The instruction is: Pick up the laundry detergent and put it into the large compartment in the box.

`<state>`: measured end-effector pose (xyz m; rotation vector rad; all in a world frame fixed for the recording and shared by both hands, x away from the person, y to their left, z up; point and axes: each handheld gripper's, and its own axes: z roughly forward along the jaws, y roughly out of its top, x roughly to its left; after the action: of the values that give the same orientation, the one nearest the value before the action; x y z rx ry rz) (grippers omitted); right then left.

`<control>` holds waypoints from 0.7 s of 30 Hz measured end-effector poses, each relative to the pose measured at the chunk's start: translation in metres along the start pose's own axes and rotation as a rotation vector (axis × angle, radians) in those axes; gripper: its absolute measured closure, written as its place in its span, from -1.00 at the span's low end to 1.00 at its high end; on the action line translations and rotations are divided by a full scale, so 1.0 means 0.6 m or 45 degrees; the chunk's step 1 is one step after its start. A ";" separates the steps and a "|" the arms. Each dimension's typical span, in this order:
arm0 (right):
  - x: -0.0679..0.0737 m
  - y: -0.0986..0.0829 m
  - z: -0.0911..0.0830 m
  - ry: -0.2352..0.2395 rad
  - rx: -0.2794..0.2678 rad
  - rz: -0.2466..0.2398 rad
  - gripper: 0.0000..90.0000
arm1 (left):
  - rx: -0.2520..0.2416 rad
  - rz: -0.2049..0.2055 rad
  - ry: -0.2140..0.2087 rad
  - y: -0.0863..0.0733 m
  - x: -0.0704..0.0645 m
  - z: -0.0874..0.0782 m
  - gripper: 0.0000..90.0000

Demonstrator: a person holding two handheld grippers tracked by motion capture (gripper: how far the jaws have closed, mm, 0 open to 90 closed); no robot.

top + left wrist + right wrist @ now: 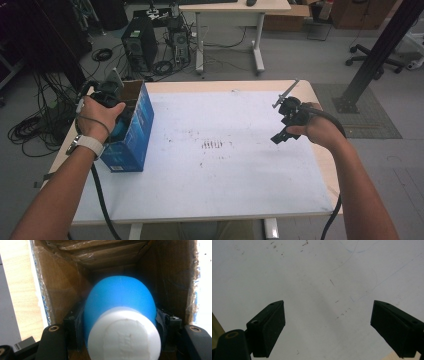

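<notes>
While gripping bottle [120,315]: left gripper [120,325] inside box [62,290].

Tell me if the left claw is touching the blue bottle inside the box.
Touching. The left gripper view shows the left claw pressing both sides of the blue bottle.

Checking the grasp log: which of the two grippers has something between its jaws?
The left gripper, clamped on the blue bottle inside the cardboard box; the right gripper is open.
</notes>
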<state>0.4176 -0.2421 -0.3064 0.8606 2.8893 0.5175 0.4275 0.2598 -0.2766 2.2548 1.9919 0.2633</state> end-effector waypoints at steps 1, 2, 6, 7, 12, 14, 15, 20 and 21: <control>0.000 0.000 0.000 0.001 0.000 0.000 -0.72 | 0.006 0.003 -0.003 0.001 0.000 0.000 -0.18; 0.000 0.000 0.000 0.001 0.001 0.000 -0.72 | 0.009 0.001 -0.010 0.002 0.001 0.000 -0.18; 0.001 -0.001 0.000 -0.001 0.005 0.002 -0.72 | 0.011 0.001 -0.026 0.004 0.005 0.002 -0.18; 0.001 -0.002 0.000 0.000 0.005 0.004 -0.72 | 0.014 0.003 -0.031 0.005 0.006 0.002 -0.18; -0.001 -0.006 0.002 0.000 0.012 0.011 -0.72 | 0.024 0.004 -0.039 0.007 0.009 -0.001 -0.25; 0.000 -0.006 0.002 0.001 0.008 0.011 -0.72 | 0.018 0.004 -0.045 0.007 0.009 -0.001 -0.26; 0.000 -0.006 0.001 0.000 0.009 0.011 -0.72 | 0.019 0.006 -0.050 0.007 0.009 -0.001 -0.26; 0.000 -0.006 0.001 0.001 0.010 0.011 -0.72 | 0.016 0.006 -0.045 0.007 0.009 -0.002 -0.28; 0.000 -0.006 0.001 0.002 0.009 0.012 -0.72 | 0.018 0.006 -0.042 0.007 0.010 -0.002 -0.29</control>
<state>0.4156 -0.2449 -0.3081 0.8754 2.8917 0.5099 0.4319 0.2653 -0.2745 2.2575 1.9789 0.2112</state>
